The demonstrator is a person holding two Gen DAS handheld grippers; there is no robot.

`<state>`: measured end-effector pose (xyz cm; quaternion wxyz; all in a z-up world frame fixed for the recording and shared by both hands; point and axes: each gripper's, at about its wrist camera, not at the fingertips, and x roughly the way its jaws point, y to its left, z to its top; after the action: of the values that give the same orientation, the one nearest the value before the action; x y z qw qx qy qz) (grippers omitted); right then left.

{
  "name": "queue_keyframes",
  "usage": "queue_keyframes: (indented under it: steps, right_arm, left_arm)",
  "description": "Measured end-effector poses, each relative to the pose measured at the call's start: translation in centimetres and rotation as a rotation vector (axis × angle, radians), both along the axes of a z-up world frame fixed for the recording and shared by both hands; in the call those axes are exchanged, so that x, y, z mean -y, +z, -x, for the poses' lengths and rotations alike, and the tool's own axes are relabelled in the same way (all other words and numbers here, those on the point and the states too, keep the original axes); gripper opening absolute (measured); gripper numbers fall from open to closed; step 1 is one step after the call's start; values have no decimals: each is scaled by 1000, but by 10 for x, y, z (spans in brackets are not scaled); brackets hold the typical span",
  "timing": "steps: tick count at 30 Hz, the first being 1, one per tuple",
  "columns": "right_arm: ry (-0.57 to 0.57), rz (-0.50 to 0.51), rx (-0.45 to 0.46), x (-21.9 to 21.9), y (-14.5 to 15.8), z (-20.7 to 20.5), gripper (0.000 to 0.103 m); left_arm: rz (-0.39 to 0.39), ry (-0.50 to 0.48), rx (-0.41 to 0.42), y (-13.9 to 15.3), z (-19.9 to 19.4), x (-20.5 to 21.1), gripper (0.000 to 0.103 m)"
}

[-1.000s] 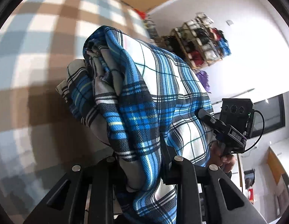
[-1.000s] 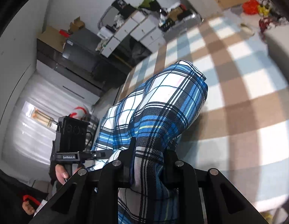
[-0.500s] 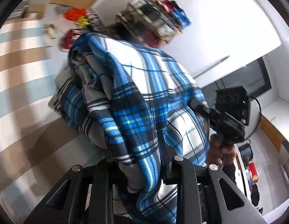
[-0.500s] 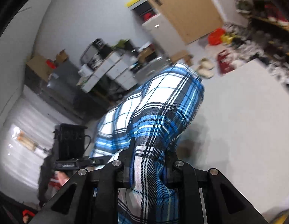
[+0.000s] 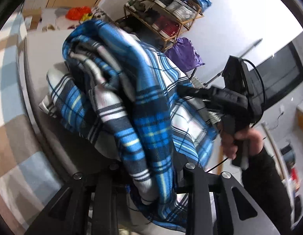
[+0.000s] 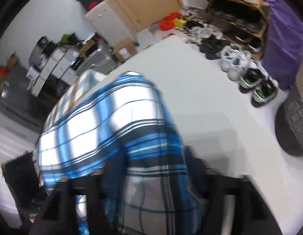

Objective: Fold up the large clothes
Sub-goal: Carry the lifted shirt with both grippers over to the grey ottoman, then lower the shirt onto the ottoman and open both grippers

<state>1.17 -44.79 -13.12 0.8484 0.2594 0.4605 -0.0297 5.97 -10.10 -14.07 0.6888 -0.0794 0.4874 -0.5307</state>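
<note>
Garment [image 5: 147,117] between left hand-held gripper [image 5: 149,176] fingers

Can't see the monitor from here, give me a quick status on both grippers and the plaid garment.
Left gripper clamped on the blue plaid garment. Right gripper: jaws just opened, cloth between them. Garment bunched over a white table. Nothing in the way.

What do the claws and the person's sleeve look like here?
Both claws are matt black plastic with round silver screws on their frames. The right claw carries a boxy black camera block with a thin black cable looping off it. The hand on its handle wears a black sleeve.
</note>
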Motion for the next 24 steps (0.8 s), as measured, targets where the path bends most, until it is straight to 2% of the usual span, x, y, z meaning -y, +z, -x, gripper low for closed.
queue_keyframes:
  steps: [1, 3, 6, 8, 10, 13, 16, 18, 20, 22, 24]
  right_arm:
    - [-37, 16, -20, 3, 1, 5, 91]
    - [-87, 37, 7, 10, 12, 26, 91]
    - [-74, 86, 72, -3, 39, 52, 92]
    - [-43, 152, 123, -26, 59, 68, 96]
    - [18, 174, 167, -50, 71, 79, 100]
    - [117, 189, 190, -89, 74, 80, 100]
    - [186, 281, 125, -134, 63, 77, 100]
    - [195, 330, 59, -152, 45, 71, 100]
    - [200, 387, -12, -163, 27, 65, 100]
    - [210, 465, -82, -172, 8, 64, 101]
    - [203, 473, -141, -170, -14, 62, 103]
  left_arm:
    - [-19, -13, 22, 2, -3, -7, 27]
    - [-41, -27, 35, 8, -10, -16, 29]
    - [-94, -33, 99, 22, -14, -31, 34]
    - [-121, -36, 180, 36, -14, -43, 34]
    - [-159, -38, 292, 54, -9, -47, 34]
    - [-145, -64, 385, 74, 6, -50, 35]
    - [-112, -61, 403, 88, 5, -38, 35]
    - [-107, -99, 380, 83, 3, -21, 36]
    - [-160, -120, 378, 69, -6, 3, 36]
    - [-268, -93, 424, 52, -12, 22, 36]
    - [-317, -106, 413, 42, -12, 32, 36]
